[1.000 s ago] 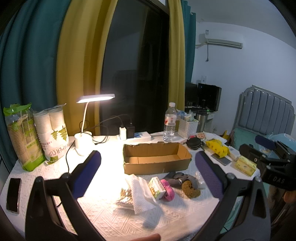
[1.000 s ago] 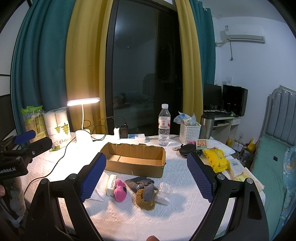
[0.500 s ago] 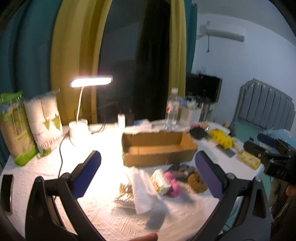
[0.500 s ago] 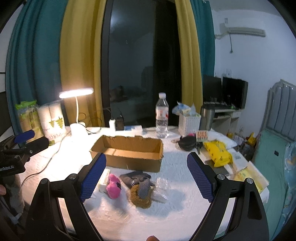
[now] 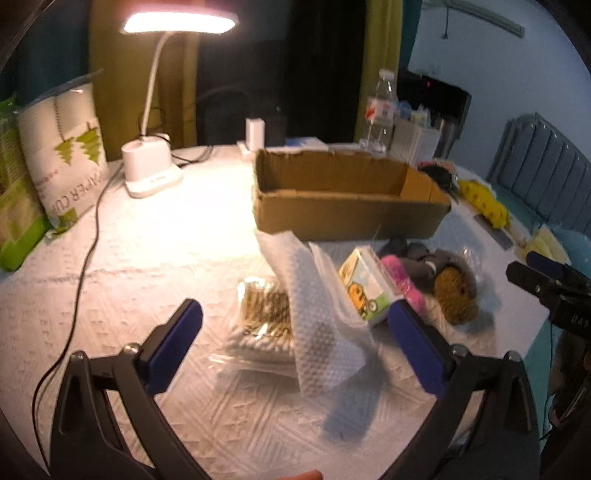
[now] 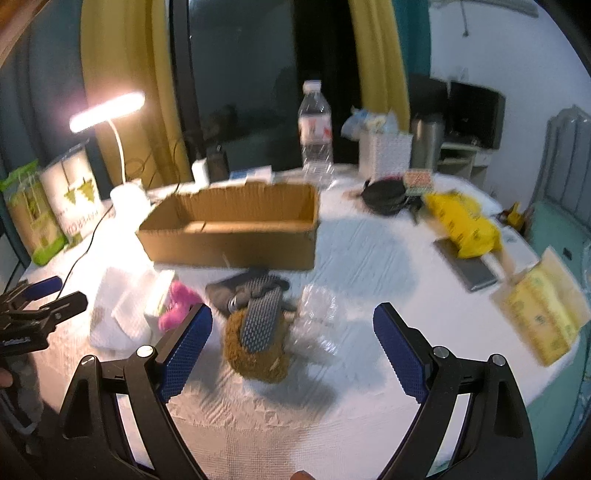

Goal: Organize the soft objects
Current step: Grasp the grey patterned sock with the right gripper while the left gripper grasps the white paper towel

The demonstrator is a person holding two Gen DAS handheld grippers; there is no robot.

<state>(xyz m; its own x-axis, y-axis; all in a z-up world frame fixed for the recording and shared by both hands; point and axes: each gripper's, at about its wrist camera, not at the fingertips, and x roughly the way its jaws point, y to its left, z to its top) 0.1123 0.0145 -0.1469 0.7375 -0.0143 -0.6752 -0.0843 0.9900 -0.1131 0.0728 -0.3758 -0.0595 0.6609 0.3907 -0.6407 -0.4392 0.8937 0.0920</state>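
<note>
on the desk [image 5: 147, 258] before the empty cardboard box [image 6: 229, 229], both my tools hang spread and empty, the left tool [image 5: 295, 336] over the bubble wrap [image 5: 314, 317], the right tool [image 6: 291, 347] over the brown plush [image 6: 258, 354]; i'd lower squarely and pinch mid-body.

Looking like a home bedroom: curtains [image 6: 114, 74] framing a dark window [image 6: 240, 74], a headboard [image 5: 543, 173] showing beside the table [image 6: 369, 251], an air conditioner [image 5: 476, 16] hanging high, a lamp [image 5: 155, 92] glowing.
</note>
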